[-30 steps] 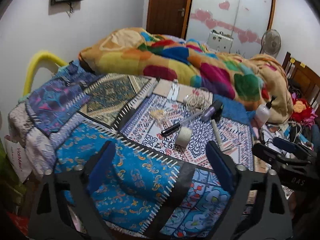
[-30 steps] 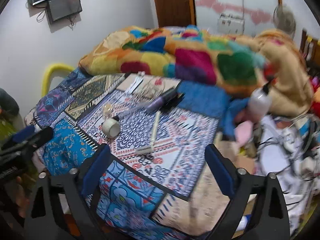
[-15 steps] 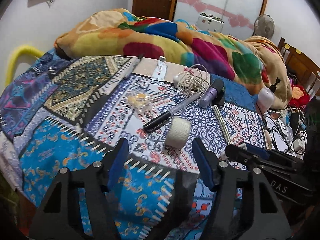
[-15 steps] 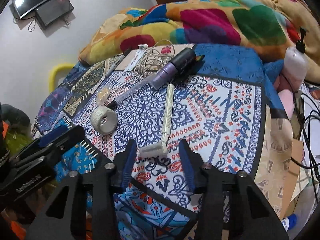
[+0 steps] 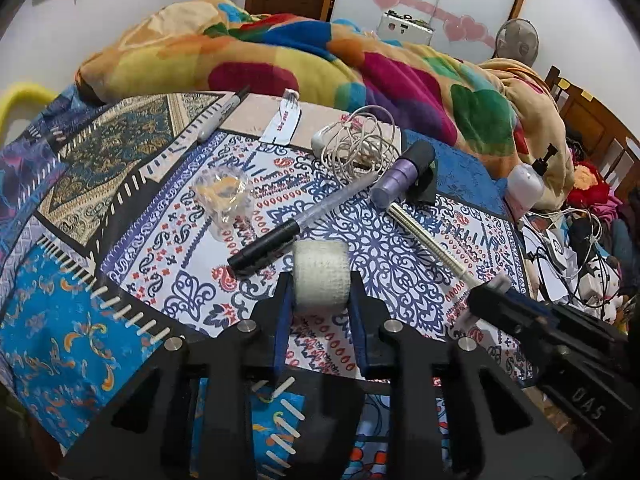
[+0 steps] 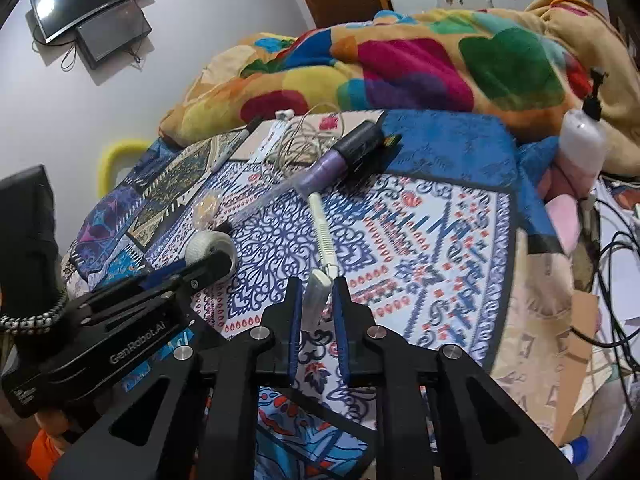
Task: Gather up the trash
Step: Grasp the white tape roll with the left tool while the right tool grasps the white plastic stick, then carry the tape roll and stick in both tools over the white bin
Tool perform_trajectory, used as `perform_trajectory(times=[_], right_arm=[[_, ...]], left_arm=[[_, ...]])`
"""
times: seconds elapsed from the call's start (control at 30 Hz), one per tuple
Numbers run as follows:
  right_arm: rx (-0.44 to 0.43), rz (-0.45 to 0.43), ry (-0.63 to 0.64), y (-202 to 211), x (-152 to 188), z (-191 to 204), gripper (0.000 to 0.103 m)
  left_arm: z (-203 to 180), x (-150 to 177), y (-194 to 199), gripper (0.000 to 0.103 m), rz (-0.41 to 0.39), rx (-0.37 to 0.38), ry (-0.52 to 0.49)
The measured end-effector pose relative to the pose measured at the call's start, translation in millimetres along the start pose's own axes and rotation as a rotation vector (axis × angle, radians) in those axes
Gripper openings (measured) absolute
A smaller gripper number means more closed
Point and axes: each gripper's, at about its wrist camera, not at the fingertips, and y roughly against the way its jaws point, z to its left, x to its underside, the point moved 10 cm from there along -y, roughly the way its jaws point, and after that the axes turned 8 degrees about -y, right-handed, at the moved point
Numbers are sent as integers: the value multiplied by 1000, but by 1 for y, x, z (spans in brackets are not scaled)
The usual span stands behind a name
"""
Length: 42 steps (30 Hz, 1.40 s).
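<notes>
A white bandage roll [image 5: 321,276] lies on the patterned bedspread, and my left gripper [image 5: 318,300] is shut on it; the roll also shows in the right wrist view [image 6: 210,246]. A cream disposable razor [image 6: 322,256] lies on the spread, and my right gripper [image 6: 314,300] is shut on its head. A crumpled clear wrapper [image 5: 222,196], a black-capped pen [image 5: 280,236] and a purple tube [image 5: 402,174] lie further back.
A tangled white cable [image 5: 356,142], a marker [image 5: 220,114] and a white packet [image 5: 285,124] lie near the colourful blanket [image 5: 320,64]. A pump bottle [image 6: 582,136] and loose wires [image 5: 568,248] are at the right. A yellow bar [image 6: 116,156] stands at the left.
Both grippers moved forward and down to the bed and closed: the left on the bandage roll, the right on the razor head.
</notes>
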Motion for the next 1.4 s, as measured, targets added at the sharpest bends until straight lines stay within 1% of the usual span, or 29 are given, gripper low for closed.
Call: perform_trajectory(times=[0.03,0.2,0.37,0.57,0.8,0.9,1.07,1.4], right_arm=[[5,-4,5,2,-1,-1,10],[33,-34,42,17,-6,4,10],[33,-70,69,43,-12,18,10],[11,-137,114,90,-21,48,10],[-32,-195,172,144,-16,94,10],[-49,-216,211,164,-8,117,10],[-97,-227,270,189,12,158,10],[-208,-205,404,204,71,249,10]], left_arm=[[-1,1,2,25,0,1,-9],[-6,1,25,25,-24,-22,-41],[-5,-2,60,25,-45,-25,-31],[1,-5,122,25,-98,-56,-28],[16,2,207,25,-167,-129,-17],[27,13,243,25,-191,-159,5],[50,40,294,25,-220,-216,38],[118,118,368,25,-216,-326,123]])
